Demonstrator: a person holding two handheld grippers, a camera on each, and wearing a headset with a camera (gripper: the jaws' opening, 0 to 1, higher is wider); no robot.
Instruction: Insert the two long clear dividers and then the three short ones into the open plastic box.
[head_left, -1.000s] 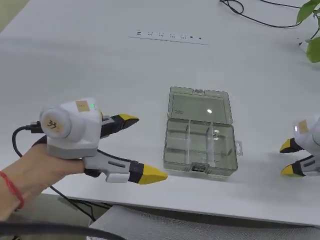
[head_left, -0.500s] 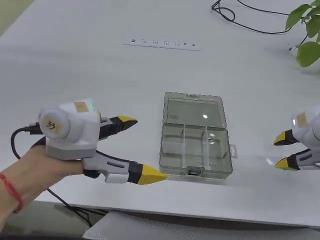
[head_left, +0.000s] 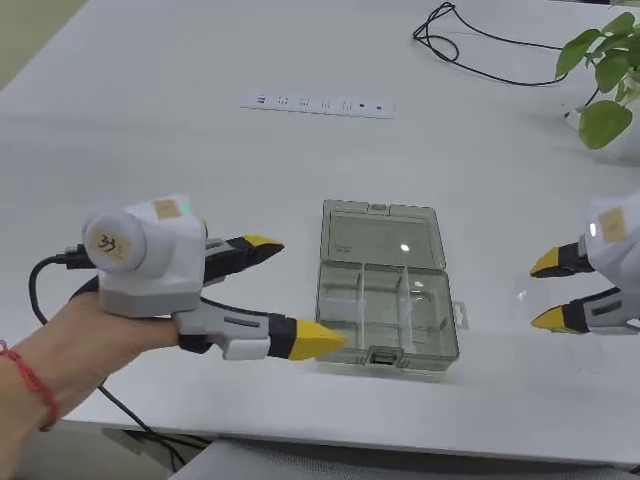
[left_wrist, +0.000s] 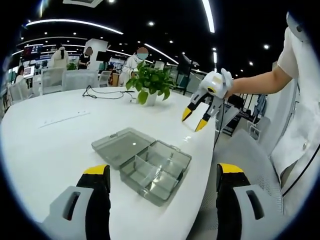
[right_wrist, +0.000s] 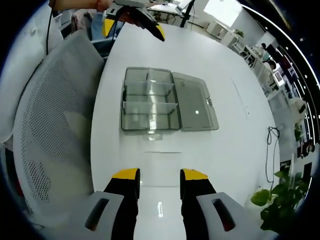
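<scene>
The open clear plastic box (head_left: 385, 315) sits near the table's front edge, its lid (head_left: 380, 235) laid flat on the far side. Clear dividers stand inside it, splitting the base into compartments (right_wrist: 150, 102). My left gripper (head_left: 295, 292) is open to the left of the box, its lower fingertip over the front left corner. My right gripper (head_left: 547, 292) hovers open to the right of the box with nothing between its fingers. A thin clear strip (right_wrist: 162, 152) lies on the table between the box and the right gripper (right_wrist: 160, 172). The left gripper view looks over the box (left_wrist: 145, 160) to the right gripper (left_wrist: 193, 122).
A white power strip (head_left: 315, 103) lies at the back of the table, a black cable (head_left: 470, 45) beyond it. A green plant (head_left: 600, 60) stands at the far right. A grey mesh chair (right_wrist: 50, 125) sits beside the table's front edge.
The head camera has tilted, so the whole picture shifted. My right gripper has drawn a little nearer the box, and my left gripper's lower tip has edged up to its corner.
</scene>
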